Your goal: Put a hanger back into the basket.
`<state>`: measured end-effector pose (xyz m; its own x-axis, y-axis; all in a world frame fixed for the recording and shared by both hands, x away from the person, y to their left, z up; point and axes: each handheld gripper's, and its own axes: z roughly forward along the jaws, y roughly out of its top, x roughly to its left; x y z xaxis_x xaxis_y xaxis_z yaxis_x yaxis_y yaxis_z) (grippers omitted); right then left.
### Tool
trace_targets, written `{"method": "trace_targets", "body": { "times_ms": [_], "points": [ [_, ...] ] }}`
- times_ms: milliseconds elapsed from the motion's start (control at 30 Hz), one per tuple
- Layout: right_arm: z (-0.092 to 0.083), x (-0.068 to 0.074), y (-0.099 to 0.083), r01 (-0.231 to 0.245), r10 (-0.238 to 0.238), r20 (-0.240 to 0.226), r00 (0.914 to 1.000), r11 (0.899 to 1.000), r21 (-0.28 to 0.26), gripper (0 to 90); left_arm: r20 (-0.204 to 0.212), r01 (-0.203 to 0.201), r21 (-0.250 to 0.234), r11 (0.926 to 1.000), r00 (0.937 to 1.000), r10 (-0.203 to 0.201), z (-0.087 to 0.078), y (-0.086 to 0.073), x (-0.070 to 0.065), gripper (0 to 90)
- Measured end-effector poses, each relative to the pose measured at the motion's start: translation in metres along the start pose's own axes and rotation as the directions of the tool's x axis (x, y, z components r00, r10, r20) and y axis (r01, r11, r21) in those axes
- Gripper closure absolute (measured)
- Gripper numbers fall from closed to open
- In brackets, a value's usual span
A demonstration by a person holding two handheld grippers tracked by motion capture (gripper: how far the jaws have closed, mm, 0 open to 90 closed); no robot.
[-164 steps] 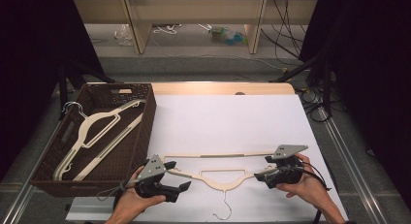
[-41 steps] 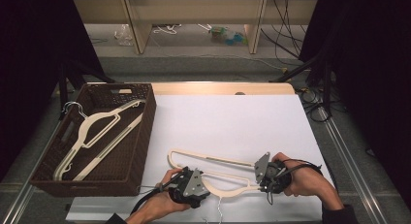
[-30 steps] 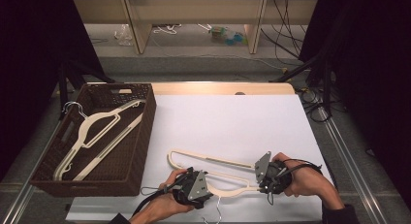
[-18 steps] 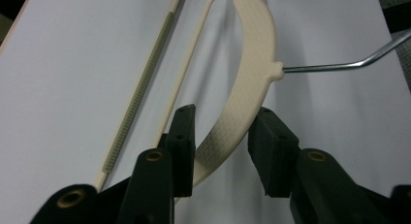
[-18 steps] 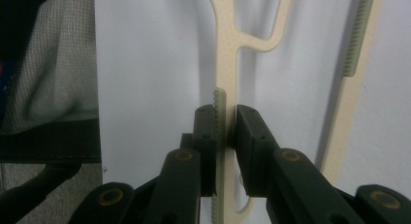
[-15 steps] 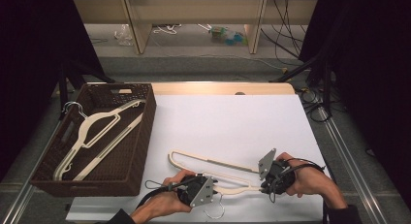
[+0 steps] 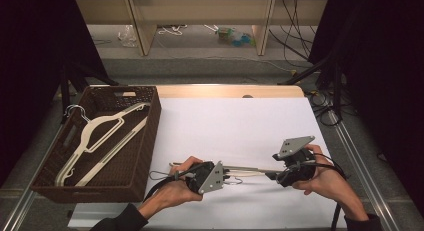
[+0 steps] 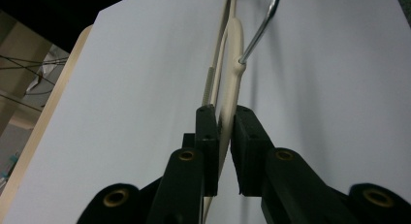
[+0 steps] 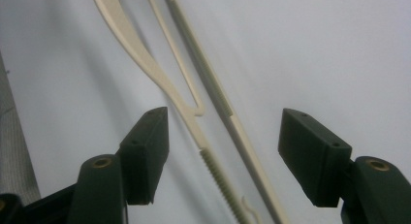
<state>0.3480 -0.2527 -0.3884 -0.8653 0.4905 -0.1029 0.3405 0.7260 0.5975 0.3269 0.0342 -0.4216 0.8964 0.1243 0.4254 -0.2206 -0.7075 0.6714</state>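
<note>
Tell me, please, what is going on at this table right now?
A person is handling a cream hanger over the white table with two hand-held tools. The left tool has just closed on the hanger, while the right tool has just opened, the hanger passing between its jaws untouched. Another hanger lies in the brown basket.

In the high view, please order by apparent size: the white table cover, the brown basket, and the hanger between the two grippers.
1. White table cover
2. Brown basket
3. Hanger, seen edge-on, so it looks thin.
</note>
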Motion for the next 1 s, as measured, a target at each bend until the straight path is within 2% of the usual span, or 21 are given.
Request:
{"method": "trace_targets", "body": {
  "times_ms": [33, 200, 233, 300, 333, 367, 500, 533, 600, 633, 667, 700, 767, 833, 933, 967, 1000],
  "points": [
    [-0.002, 0.0, 0.001, -0.01, 0.01, 0.011, 0.9999, 1.0, -0.015, 35.7, -0.006, 0.0, 0.001, 1.0, 1.0, 0.0, 0.0, 0.001, 0.003, 82.0],
    [-0.008, -0.007, 0.0, -0.044, 0.05, 0.06, 0.9969, 0.995, -0.086, 33.6, 0.001, 0.083, 0.002, 0.9965, 0.9965, -0.083, -0.006, 0.003, 0.015, 84.1],
    [-0.01, -0.008, -0.001, -0.046, 0.051, 0.058, 0.997, 0.995, -0.088, 33.2, 0.007, 0.111, -0.004, 0.9939, 0.9938, -0.111, -0.007, 0.003, 0.018, 84.8],
    [-0.013, -0.009, -0.001, -0.075, 0.082, 0.065, 0.9945, 0.992, -0.103, 32.3, 0.021, 0.186, -0.017, 0.9824, 0.9824, -0.186, -0.012, 0.001, 0.025, 85.8],
    [-0.014, -0.009, -0.001, -0.085, 0.092, 0.063, 0.9938, 0.99, -0.109, 32.2, 0.028, 0.232, -0.025, 0.9724, 0.9725, -0.231, -0.013, 0.0, 0.029, 85.9],
    [-0.015, -0.009, -0.002, -0.092, 0.101, 0.067, 0.9927, 0.988, -0.124, 31.8, 0.033, 0.26, -0.026, 0.9651, 0.9652, -0.26, -0.014, -0.002, 0.03, 85.9],
    [-0.017, -0.009, -0.002, -0.095, 0.104, 0.06, 0.9928, 0.986, -0.137, 30.9, 0.03, 0.331, -0.028, 0.9431, 0.9433, -0.331, -0.018, -0.007, 0.037, 85.9],
    [-0.017, -0.009, -0.002, -0.098, 0.107, 0.058, 0.9926, 0.986, -0.133, 30.7, 0.034, 0.351, -0.032, 0.9358, 0.9361, -0.35, -0.019, -0.008, 0.039, 85.9],
    [-0.015, -0.009, -0.003, -0.093, 0.105, 0.076, 0.9916, 0.984, -0.149, 30.7, 0.04, 0.399, -0.042, 0.9158, 0.9166, -0.398, -0.02, -0.011, 0.041, 85.9],
    [-0.015, -0.009, -0.003, -0.089, 0.1, 0.072, 0.9924, 0.986, -0.143, 30.7, 0.044, 0.414, -0.037, 0.9097, 0.9101, -0.412, -0.021, -0.012, 0.042, 85.9],
    [-0.016, -0.009, -0.003, -0.103, 0.111, 0.063, 0.9918, 0.986, -0.131, 30.7, 0.039, 0.422, -0.032, 0.906, 0.9064, -0.421, -0.022, -0.013, 0.044, 85.9],
    [-0.016, -0.009, -0.004, -0.1, 0.109, 0.064, 0.9919, 0.986, -0.132, 30.7, 0.047, 0.438, -0.039, 0.8979, 0.8984, -0.437, -0.022, -0.014, 0.044, 85.9],
    [-0.016, -0.009, -0.004, -0.1, 0.109, 0.06, 0.9923, 0.986, -0.133, 30.7, 0.054, 0.482, -0.052, 0.8746, 0.8758, -0.48, -0.025, -0.017, 0.047, 85.9],
    [-0.016, -0.008, -0.003, -0.102, 0.109, 0.052, 0.9927, 0.987, -0.125, 30.7, 0.063, 0.502, -0.059, 0.863, 0.8647, -0.498, -0.028, -0.019, 0.051, 85.9],
    [-0.015, -0.008, -0.004, -0.102, 0.109, 0.056, 0.9924, 0.987, -0.126, 30.8, 0.076, 0.549, -0.075, 0.8324, 0.8354, -0.544, -0.034, -0.022, 0.055, 86.0],
    [-0.015, -0.008, -0.004, -0.102, 0.11, 0.055, 0.9925, 0.987, -0.126, 30.7, 0.078, 0.559, -0.082, 0.8252, 0.8291, -0.554, -0.036, -0.023, 0.057, 86.0],
    [-0.014, -0.008, -0.004, -0.106, 0.114, 0.056, 0.9919, 0.985, -0.134, 30.7, 0.078, 0.572, -0.085, 0.816, 0.8203, -0.567, -0.039, -0.024, 0.059, 86.0]
  ]
}}
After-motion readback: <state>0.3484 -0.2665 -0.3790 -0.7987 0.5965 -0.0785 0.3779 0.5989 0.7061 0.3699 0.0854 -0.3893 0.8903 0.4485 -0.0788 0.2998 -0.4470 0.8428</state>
